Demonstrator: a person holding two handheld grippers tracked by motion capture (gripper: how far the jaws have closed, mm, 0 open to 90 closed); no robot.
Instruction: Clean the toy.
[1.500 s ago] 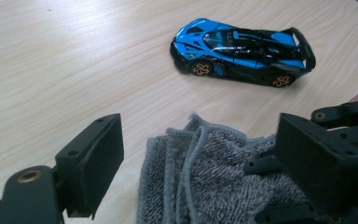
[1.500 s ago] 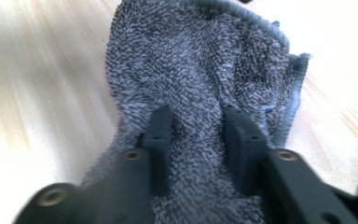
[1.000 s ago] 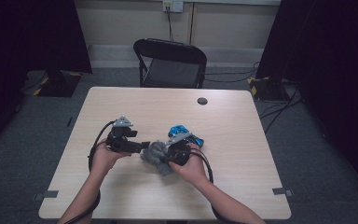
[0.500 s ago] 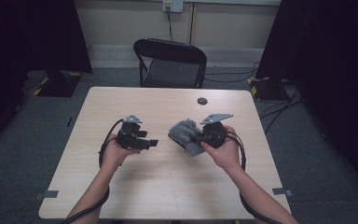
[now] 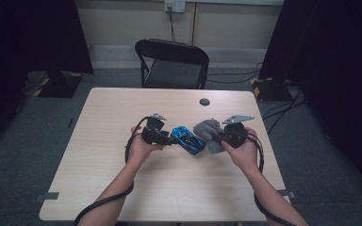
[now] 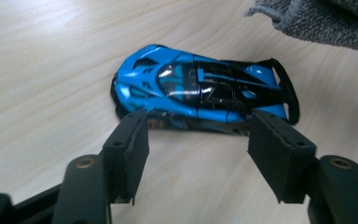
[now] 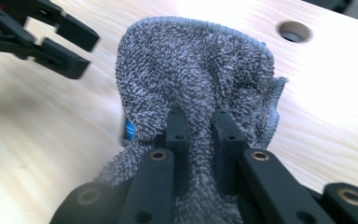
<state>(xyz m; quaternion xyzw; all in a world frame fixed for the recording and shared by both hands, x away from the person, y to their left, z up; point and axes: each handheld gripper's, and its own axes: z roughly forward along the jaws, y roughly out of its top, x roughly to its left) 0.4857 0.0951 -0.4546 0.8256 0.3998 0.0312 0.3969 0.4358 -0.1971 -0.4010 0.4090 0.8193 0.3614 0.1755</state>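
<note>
Evidently the left gripper (image 6: 193, 154) stands with jaws spread, the glossy blue-and-black toy car (image 6: 200, 93) lying just beyond their tips, ready for seizing; the right gripper (image 7: 200, 128) clenches the grey terry cloth (image 7: 191, 70), lifted aside, likely for wiping.

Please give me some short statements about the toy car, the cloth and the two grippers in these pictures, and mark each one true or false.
1. The right gripper is shut on the grey cloth. True.
2. The left gripper holds the blue car in the air. False: its jaws are open, and the car lies on the table just ahead of them.
3. The car lies between the two grippers in the high view. True.
4. The cloth is spread flat over the car. False: it is bunched up in the right gripper, beside the car.
5. A folding chair stands at the far side of the table. True.
</note>
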